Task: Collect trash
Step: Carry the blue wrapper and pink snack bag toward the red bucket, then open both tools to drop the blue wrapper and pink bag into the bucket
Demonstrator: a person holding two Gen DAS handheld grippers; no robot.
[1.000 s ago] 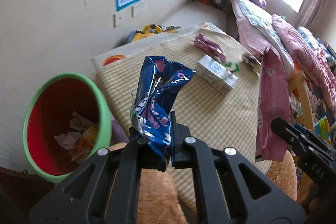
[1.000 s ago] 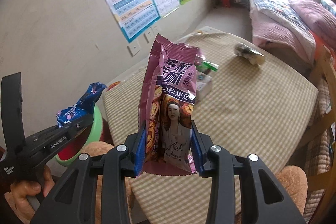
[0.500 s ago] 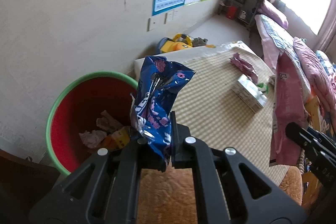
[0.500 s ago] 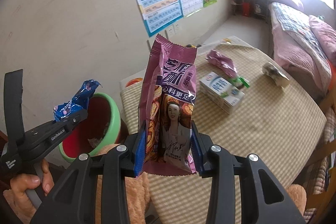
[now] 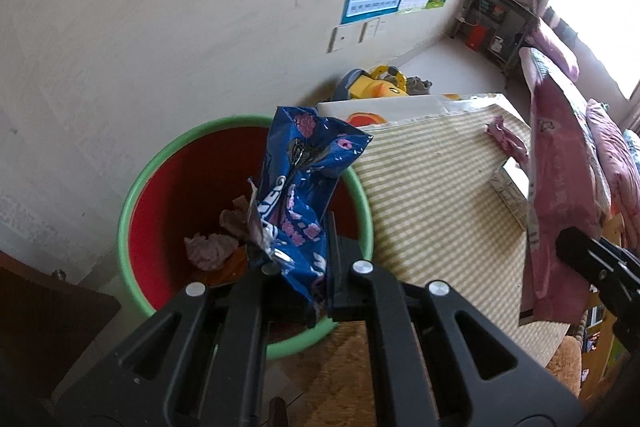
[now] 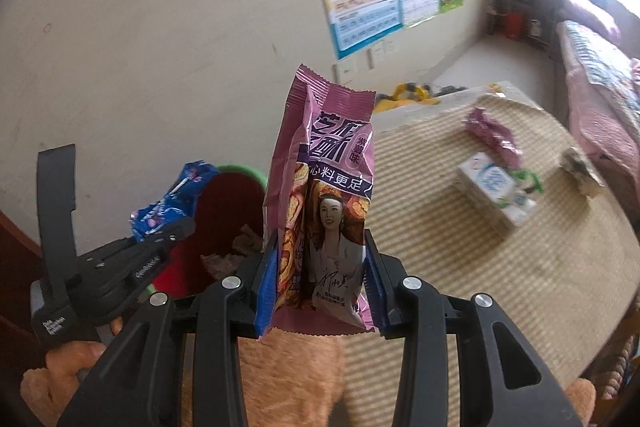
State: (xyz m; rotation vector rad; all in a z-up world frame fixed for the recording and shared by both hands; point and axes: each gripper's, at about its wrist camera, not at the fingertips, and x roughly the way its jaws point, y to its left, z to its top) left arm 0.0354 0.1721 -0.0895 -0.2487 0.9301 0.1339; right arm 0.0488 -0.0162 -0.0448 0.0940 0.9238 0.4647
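Left tongs (image 5: pixel 298 267) are clamped on a crumpled blue wrapper (image 5: pixel 304 187), which I hold above the green-rimmed red bin (image 5: pixel 132 195); crumpled scraps (image 5: pixel 212 247) lie inside it. Right tongs (image 6: pixel 320 275) grip a pink snack bag (image 6: pixel 328 195) upright, over the near edge of the checked counter (image 6: pixel 500 287). On that counter I see a white carton (image 6: pixel 496 195) and, just beyond it, a small pink wrapper (image 6: pixel 490 133).

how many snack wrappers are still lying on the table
1 for sure: the crumpled purple wrapper beyond the tissue pack on the checked table. The dark scrap near the right edge is too blurred to identify.
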